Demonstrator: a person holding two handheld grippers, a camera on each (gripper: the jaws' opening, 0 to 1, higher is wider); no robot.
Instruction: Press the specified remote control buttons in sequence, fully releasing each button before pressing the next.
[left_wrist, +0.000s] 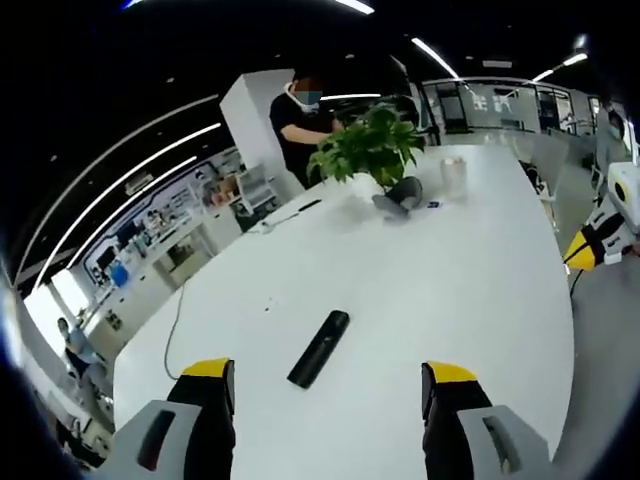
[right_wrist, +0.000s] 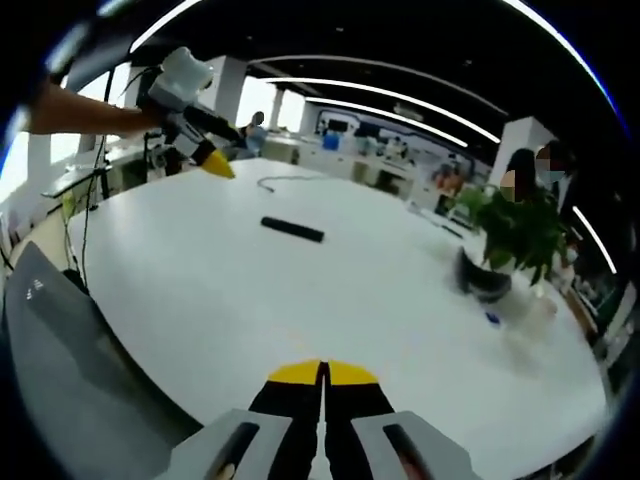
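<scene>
On white table (left_wrist: 430, 290): remote (left_wrist: 319, 348); beyond, potted plant (left_wrist: 372, 150), cup (left_wrist: 453, 176).

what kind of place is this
Probably an open-plan office or showroom: a large white table holding a remote and a potted plant, ceiling strip lights, and display shelving along the wall.

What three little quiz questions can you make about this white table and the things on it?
1. True or false: the remote control lies flat on the white table.
2. Which gripper has its jaws closed together: A) left gripper B) right gripper?
3. Fill in: the green leafy thing near the table's far end is a potted ____.

Key: 1 true; 2 B; 3 plant.
</scene>
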